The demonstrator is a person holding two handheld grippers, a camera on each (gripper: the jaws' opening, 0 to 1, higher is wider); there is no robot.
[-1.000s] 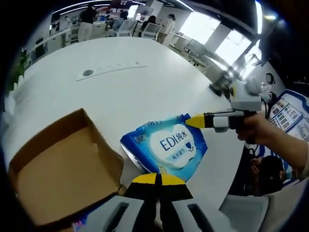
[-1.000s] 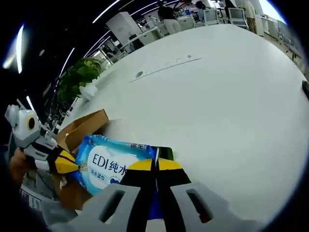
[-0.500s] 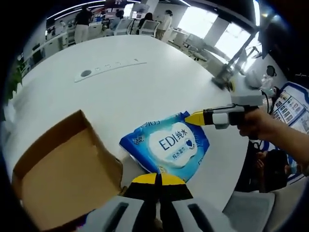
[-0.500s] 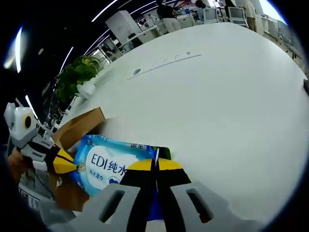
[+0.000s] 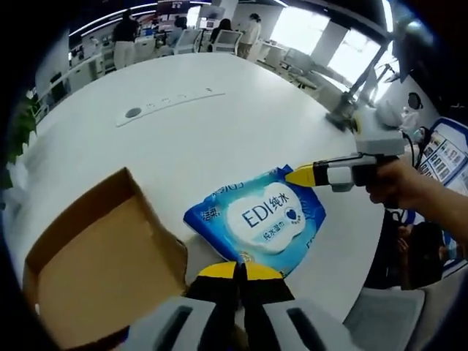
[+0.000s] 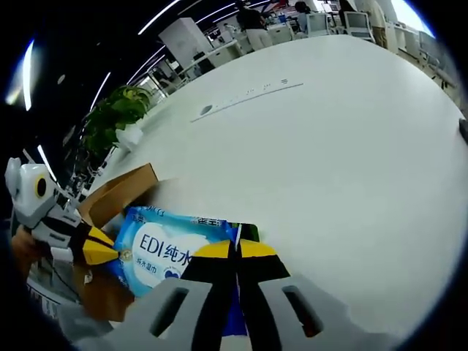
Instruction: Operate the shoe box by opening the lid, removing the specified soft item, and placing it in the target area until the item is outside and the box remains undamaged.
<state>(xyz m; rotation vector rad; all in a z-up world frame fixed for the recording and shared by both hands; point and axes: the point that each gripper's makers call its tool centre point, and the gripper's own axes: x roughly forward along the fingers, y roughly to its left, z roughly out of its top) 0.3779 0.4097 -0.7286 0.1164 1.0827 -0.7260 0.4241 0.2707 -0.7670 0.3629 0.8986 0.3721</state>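
1. Left claw (image 5: 238, 269): yellow tips pressed together, pinching the near edge of the wipes pack (image 5: 257, 219); the same claw enters the right gripper view from the left (image 6: 110, 252), tip on the pack's corner.
2. Right claw (image 6: 235, 250): tips together, clamped on the opposite edge of the pack; in the left gripper view it comes in from the right (image 5: 292, 175), gripping the pack's far corner, with a person's hand (image 5: 398, 183) behind it.
3. Wipes pack: blue and white soft packet printed "EDI", outside the box, held between both claws just above or on the white surface (image 5: 183, 131); cannot tell if it touches.
4. Shoe box (image 5: 102, 256): brown cardboard, open, plain inside showing, just beside the pack on the left in the left gripper view; one box edge visible in the right gripper view (image 6: 117, 191).
5. Surface: a long strip with a round spot (image 5: 164, 104) lies far across it.
6. Background: potted plant (image 6: 117, 117), office desks, people standing far off.
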